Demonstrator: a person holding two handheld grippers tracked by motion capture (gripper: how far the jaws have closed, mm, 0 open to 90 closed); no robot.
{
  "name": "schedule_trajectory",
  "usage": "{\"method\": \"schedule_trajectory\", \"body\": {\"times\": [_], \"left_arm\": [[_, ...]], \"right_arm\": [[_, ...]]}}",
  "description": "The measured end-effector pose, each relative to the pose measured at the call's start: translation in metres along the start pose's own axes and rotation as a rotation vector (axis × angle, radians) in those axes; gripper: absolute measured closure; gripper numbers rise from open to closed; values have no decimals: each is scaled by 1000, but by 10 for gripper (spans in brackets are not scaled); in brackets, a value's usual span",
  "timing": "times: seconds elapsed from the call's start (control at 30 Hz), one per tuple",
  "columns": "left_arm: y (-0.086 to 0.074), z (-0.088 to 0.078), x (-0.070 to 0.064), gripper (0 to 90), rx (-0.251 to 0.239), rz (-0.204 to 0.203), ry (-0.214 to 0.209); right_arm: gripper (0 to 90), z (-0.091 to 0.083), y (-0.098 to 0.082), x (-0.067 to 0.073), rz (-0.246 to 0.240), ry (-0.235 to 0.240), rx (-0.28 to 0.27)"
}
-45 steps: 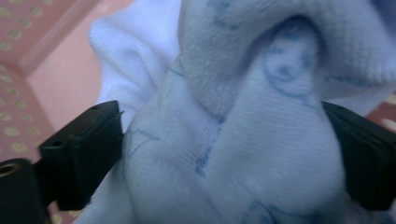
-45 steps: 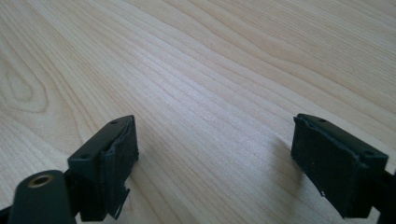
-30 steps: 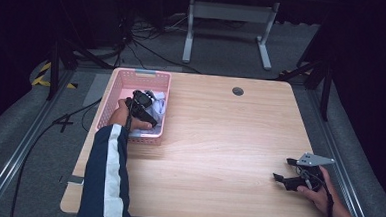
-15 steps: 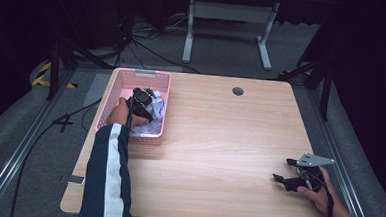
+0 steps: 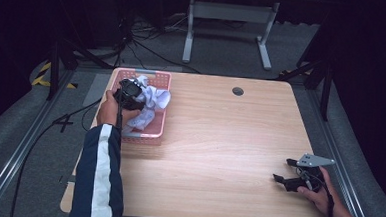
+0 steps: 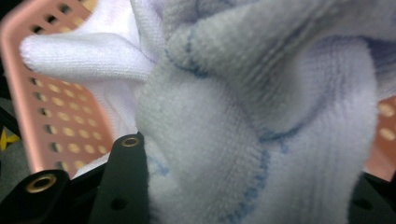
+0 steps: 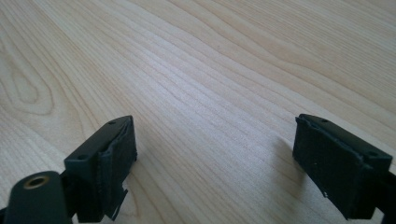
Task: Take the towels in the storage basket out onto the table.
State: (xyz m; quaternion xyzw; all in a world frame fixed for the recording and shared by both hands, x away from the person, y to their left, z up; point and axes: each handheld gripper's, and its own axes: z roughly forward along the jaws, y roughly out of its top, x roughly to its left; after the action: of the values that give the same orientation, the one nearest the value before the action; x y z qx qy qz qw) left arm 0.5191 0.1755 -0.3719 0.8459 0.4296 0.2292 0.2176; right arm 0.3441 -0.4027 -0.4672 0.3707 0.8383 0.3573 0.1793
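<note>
A white terry cloth with blue stitching (image 5: 154, 99) hangs bunched above the pink perforated basket (image 5: 149, 137) at the table's left. My left gripper (image 5: 137, 101) is shut on it; its jaws have just been closing with the cloth between them. In the left gripper view the cloth (image 6: 261, 116) bulges between the black jaws of the left gripper (image 6: 247, 186), with the basket wall (image 6: 51, 116) behind. Near the table's front right corner my right gripper (image 5: 284, 171) rests open. The right gripper (image 7: 215, 158) has nothing between its jaws, just the bare wood table (image 7: 187, 70).
The wooden table (image 5: 219, 140) has a round cable hole (image 5: 238, 91) at the back. A metal stand (image 5: 228, 20) and cables lie on the dark floor beyond. Another part of the cloth lies in the basket under the lifted bunch.
The left gripper has closed on the white cloth in the basket and risen, pulling the cloth up with it. The right hand has stayed in place.
</note>
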Motion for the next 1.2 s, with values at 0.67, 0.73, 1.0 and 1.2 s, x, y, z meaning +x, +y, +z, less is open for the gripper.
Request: {"method": "schedule_trajectory", "body": {"times": [0.67,0.73,1.0,1.2], "left_arm": [[26,-83,-14,567,-232,50,-15],[32,-91,-20,568,-245,69,-7],[56,-112,-34,574,-312,101,-71],[75,-121,-54,575,-333,164,-110]], "right_arm": [[133,0,0,0,0,2,-1],[132,0,0,0,0,2,0],[132,0,0,0,-2,2,0],[133,-1,0,0,-3,2,-1]]}}
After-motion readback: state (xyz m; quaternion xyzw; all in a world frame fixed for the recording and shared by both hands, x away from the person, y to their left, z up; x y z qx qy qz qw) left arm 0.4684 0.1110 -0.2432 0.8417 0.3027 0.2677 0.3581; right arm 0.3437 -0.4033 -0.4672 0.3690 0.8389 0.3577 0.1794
